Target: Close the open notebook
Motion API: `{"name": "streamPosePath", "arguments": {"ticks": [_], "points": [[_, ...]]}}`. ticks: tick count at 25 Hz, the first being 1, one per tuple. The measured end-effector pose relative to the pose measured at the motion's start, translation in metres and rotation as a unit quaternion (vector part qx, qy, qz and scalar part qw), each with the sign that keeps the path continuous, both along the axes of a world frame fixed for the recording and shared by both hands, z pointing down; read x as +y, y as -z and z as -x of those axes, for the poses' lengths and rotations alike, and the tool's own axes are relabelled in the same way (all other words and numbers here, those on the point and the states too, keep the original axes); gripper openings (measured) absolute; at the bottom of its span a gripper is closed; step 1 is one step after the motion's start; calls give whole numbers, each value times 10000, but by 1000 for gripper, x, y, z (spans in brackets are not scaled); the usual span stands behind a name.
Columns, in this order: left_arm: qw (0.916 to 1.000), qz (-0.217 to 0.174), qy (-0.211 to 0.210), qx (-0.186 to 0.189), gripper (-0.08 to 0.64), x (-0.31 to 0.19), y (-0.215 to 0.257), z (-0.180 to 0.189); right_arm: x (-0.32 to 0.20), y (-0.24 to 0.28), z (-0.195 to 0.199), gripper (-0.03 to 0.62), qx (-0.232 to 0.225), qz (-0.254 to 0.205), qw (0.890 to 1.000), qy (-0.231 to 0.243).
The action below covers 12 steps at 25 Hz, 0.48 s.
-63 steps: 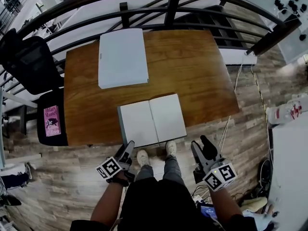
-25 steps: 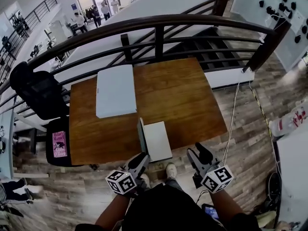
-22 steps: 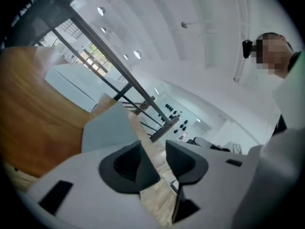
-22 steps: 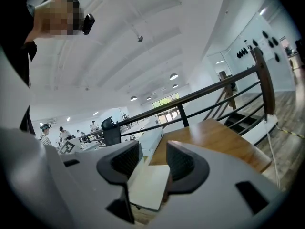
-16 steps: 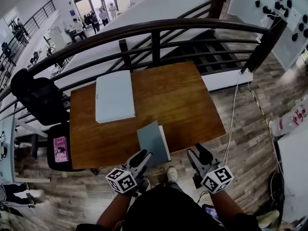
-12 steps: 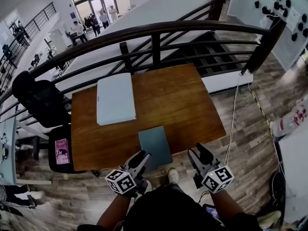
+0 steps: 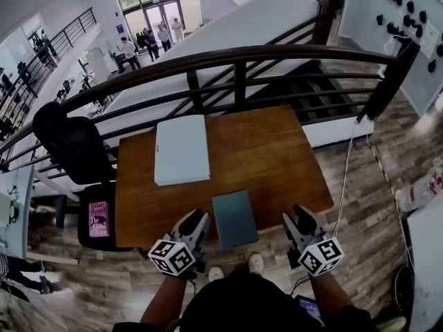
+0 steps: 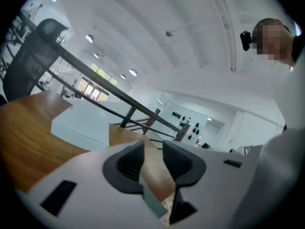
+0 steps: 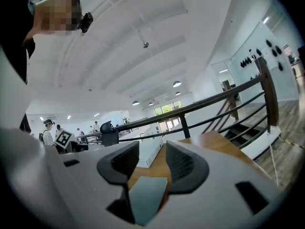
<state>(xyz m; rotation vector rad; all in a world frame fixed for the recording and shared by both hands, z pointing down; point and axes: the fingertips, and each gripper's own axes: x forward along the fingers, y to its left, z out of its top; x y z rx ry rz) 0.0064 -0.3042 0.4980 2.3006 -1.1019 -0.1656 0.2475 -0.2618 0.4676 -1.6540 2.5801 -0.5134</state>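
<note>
The notebook [image 7: 235, 218] lies closed on the wooden table [image 7: 270, 151] at its near edge, teal cover up. My left gripper [image 7: 192, 223] hangs just off the table edge, left of the notebook and apart from it; its jaws are closing with nothing between them. My right gripper [image 7: 297, 220] is held open to the right of the notebook, empty too. In the left gripper view, my left gripper [image 8: 152, 149] frames the table, and a notebook [image 8: 153, 202] corner shows below. In the right gripper view, the notebook [image 9: 145, 197] lies low between the jaws of my right gripper [image 9: 152, 142].
A flat white box [image 7: 182, 149] lies on the table's far left part. A dark railing [image 7: 235, 57] runs behind the table. A black chair [image 7: 73, 144] stands at the left, and a pink book [image 7: 98, 218] rests on a seat beside it.
The teal cover swung over from upright and the notebook now lies closed. My left gripper let go of it and drew back and up. The right gripper barely moved.
</note>
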Motion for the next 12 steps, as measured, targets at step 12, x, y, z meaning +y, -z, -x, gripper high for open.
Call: {"name": "streamPosePath", "arguments": {"ticks": [12], "points": [[9813,-1100,913,-1288,83,-1,53,70,-36,34,29,96,47,-470,9986,237]]}}
